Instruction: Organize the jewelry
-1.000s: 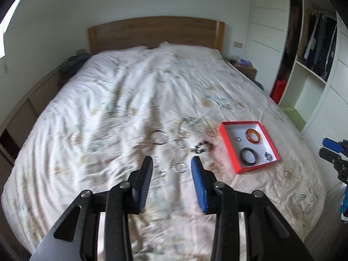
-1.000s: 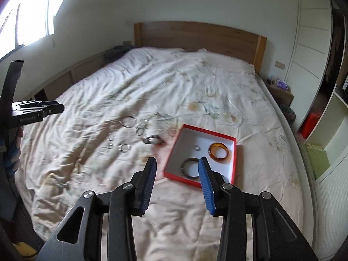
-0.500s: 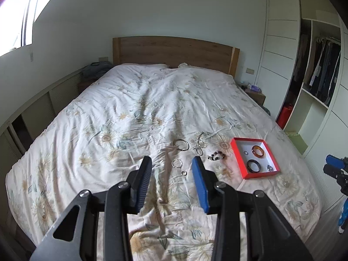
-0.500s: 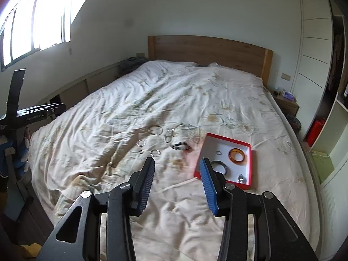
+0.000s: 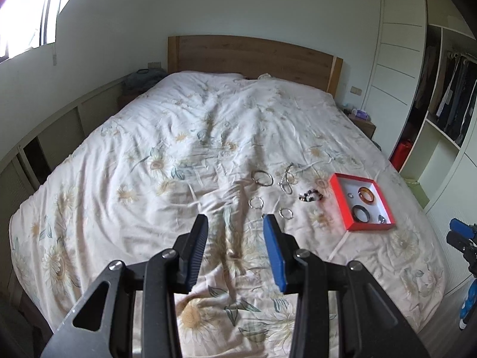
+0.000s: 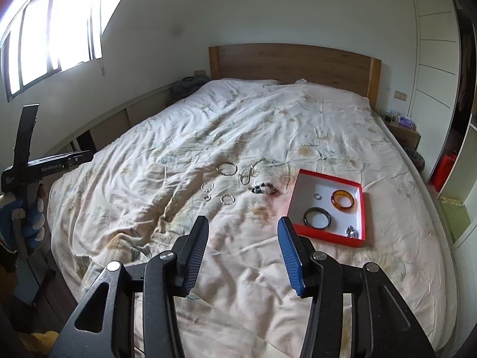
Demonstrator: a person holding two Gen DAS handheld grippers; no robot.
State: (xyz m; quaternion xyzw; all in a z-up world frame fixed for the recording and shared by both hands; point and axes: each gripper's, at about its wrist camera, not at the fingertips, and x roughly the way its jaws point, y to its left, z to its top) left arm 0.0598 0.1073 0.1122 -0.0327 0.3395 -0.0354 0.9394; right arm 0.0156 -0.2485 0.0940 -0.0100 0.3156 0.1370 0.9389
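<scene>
Both your left gripper (image 5: 235, 223) and right gripper (image 6: 243, 226) gape empty; ahead of the fingertips, the thin silver bangle (image 6: 226, 168) is light, stiff and slippery—pinch its rim.

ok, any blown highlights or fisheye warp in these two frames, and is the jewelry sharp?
Left wrist view: window blown out at top left, wardrobe lines bowed, bangles in the red box readable. Right wrist view: window clipped white, headboard curved, loose rings small but fairly sharp.
</scene>
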